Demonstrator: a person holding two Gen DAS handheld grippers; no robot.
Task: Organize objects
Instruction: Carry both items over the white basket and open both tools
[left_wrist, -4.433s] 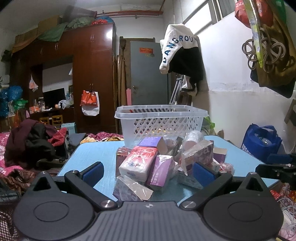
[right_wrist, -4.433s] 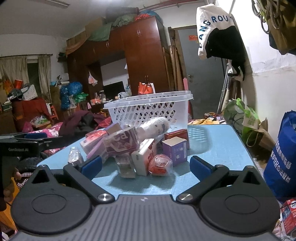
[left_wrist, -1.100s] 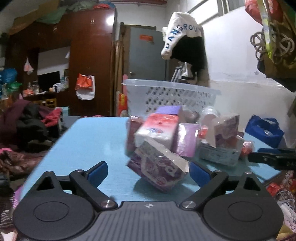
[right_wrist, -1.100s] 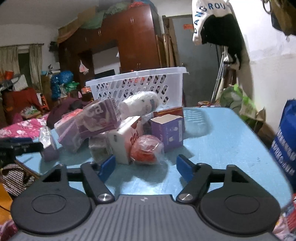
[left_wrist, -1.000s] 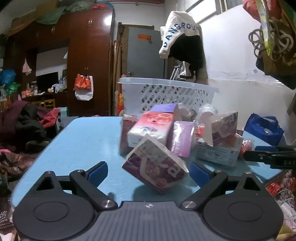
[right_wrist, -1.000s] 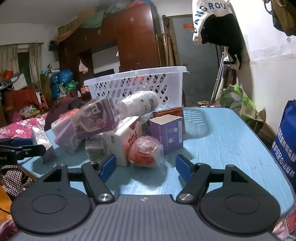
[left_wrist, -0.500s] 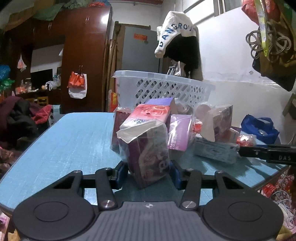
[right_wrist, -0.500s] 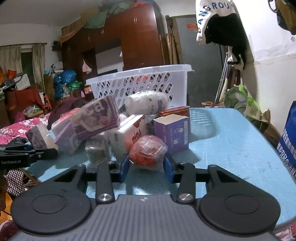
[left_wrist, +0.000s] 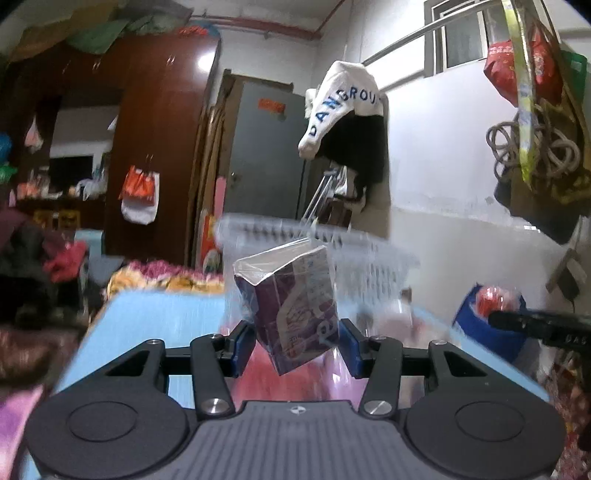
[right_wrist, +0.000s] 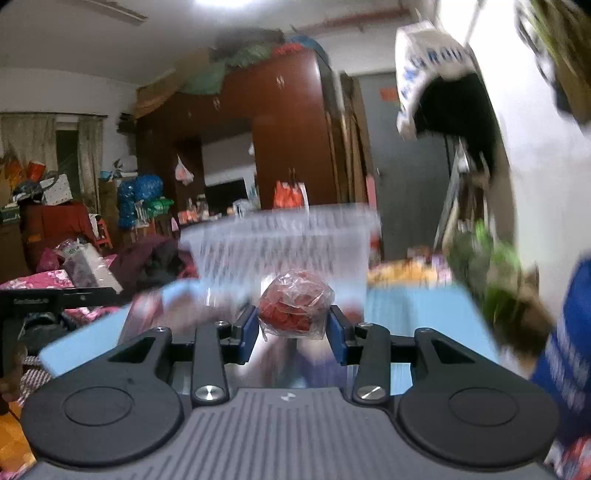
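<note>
The left gripper (left_wrist: 297, 341) has its jaws closed on one purple tissue pack (left_wrist: 291, 308), a soft rectangular block wrapped in clear, glossy film with a crimped, translucent flap at its top. The pack sits tilted between the two blue pads, held up off the pale blue table (left_wrist: 155, 314), whose surface looks matte with faint white streaks. Just behind the pack stands one white plastic basket (left_wrist: 369, 254), rectangular, with a rolled rim and walls pierced by rows of slots; it is smeared by blur.

The right gripper (right_wrist: 292, 330) has its jaws clamped on one red bundle (right_wrist: 293, 308), roundish and lumpy, wrapped in crinkled clear plastic that catches the light. It too is held above the table (right_wrist: 417, 306), with the same basket (right_wrist: 280, 243) behind it. Below the bundle, the remaining things on the table are blurred into pink, white and purple streaks, so their number cannot be told.

Each gripper has two black, flat-linked fingers with blue rubber pads and a ribbed grey body with two round black discs.

In the left wrist view the other gripper's black arm reaches in from the right edge with the red bundle at its tip; in the right wrist view the other gripper shows at the left edge.
</note>
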